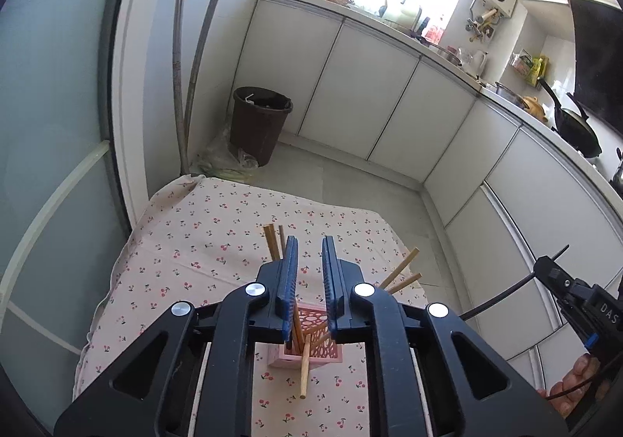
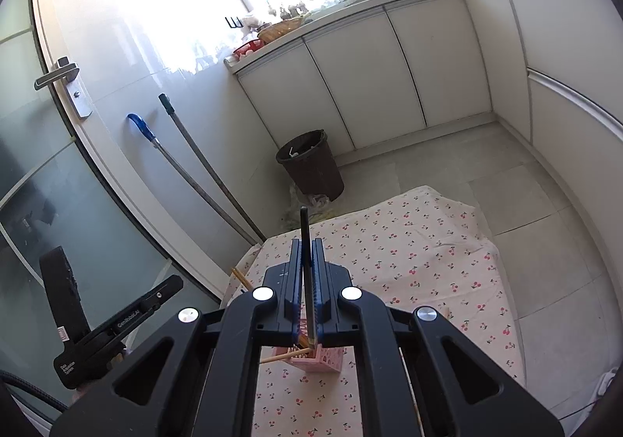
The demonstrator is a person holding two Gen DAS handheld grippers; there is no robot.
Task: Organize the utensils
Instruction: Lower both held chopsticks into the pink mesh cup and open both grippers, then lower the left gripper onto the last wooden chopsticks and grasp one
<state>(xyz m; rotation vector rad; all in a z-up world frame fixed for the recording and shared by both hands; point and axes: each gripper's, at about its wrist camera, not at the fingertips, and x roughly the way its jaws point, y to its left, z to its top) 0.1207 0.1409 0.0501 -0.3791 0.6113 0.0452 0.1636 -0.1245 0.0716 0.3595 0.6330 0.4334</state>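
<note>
A pink perforated holder stands on the cherry-print cloth, right below my left gripper. That gripper's blue pads are a little apart with nothing between them. Several wooden chopsticks fan out of the holder, and one wooden chopstick hangs at its near side. In the right wrist view my right gripper is shut on a thin dark chopstick. The chopstick sticks up past the fingertips, and its lower end is over the pink holder.
The small clothed table ends close ahead and to the sides. Beyond it a brown bin and two mop handles stand by the wall. White cabinets run along the far side. A glass door is on the left.
</note>
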